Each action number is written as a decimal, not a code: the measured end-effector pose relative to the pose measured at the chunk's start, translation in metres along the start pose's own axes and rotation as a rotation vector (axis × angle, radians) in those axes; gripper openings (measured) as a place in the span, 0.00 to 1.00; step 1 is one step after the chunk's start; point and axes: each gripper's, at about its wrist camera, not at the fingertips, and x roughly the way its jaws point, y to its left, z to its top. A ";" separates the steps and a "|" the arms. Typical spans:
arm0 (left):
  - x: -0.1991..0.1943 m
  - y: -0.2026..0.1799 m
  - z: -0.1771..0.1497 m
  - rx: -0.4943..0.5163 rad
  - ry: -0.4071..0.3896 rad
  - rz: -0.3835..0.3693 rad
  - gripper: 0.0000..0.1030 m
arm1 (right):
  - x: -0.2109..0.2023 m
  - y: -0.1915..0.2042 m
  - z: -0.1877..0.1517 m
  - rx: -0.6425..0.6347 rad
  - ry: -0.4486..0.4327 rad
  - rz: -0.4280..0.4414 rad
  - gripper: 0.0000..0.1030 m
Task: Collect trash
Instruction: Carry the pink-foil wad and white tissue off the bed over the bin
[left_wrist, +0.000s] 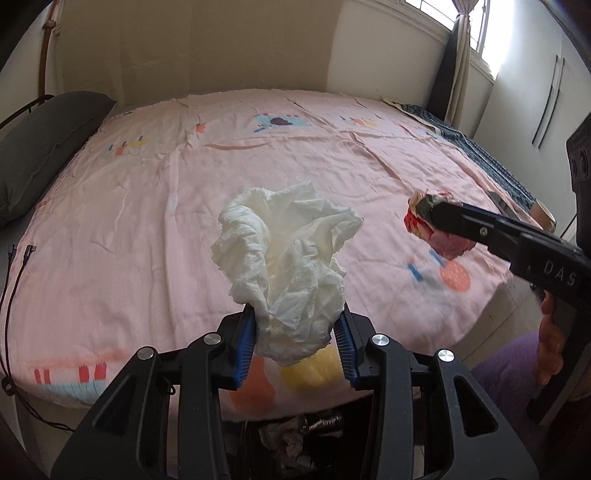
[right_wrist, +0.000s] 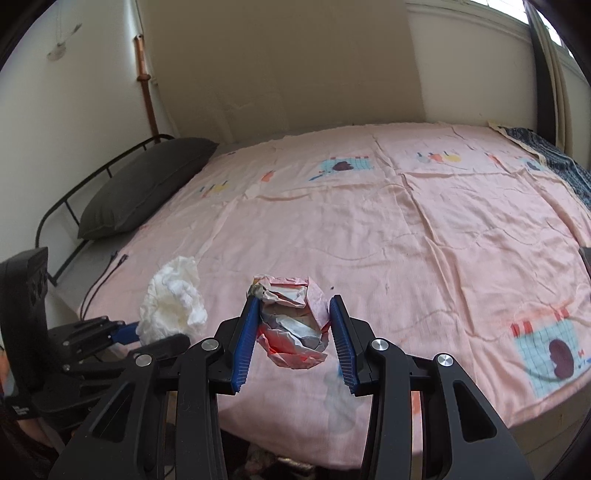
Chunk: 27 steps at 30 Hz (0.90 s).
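Note:
My left gripper (left_wrist: 297, 325) is shut on a crumpled white tissue (left_wrist: 288, 266) and holds it in the air above the near edge of the pink bed sheet (left_wrist: 155, 206). The tissue also shows in the right wrist view (right_wrist: 173, 302), with the left gripper (right_wrist: 136, 332) at the lower left. My right gripper (right_wrist: 293, 317) is shut on a crumpled red and white wrapper (right_wrist: 291, 325) above the sheet (right_wrist: 424, 240). In the left wrist view the right gripper (left_wrist: 428, 214) comes in from the right with the wrapper (left_wrist: 432, 232).
A dark pillow (right_wrist: 147, 184) lies at the left side of the bed by a metal frame. Black cables (left_wrist: 14, 280) hang over the left edge. Crumpled trash (left_wrist: 295, 435) lies in a dark container below the bed edge. A patterned blue cloth (left_wrist: 476, 147) lies at the far right.

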 end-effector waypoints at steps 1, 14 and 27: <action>-0.002 -0.002 -0.004 0.002 0.002 -0.003 0.38 | -0.005 0.002 -0.003 0.002 -0.003 0.004 0.36; -0.010 -0.025 -0.053 0.038 0.138 -0.059 0.38 | -0.026 0.027 -0.045 -0.017 0.100 -0.003 0.36; 0.016 -0.035 -0.104 0.049 0.391 -0.102 0.38 | -0.005 0.035 -0.106 0.029 0.310 -0.021 0.36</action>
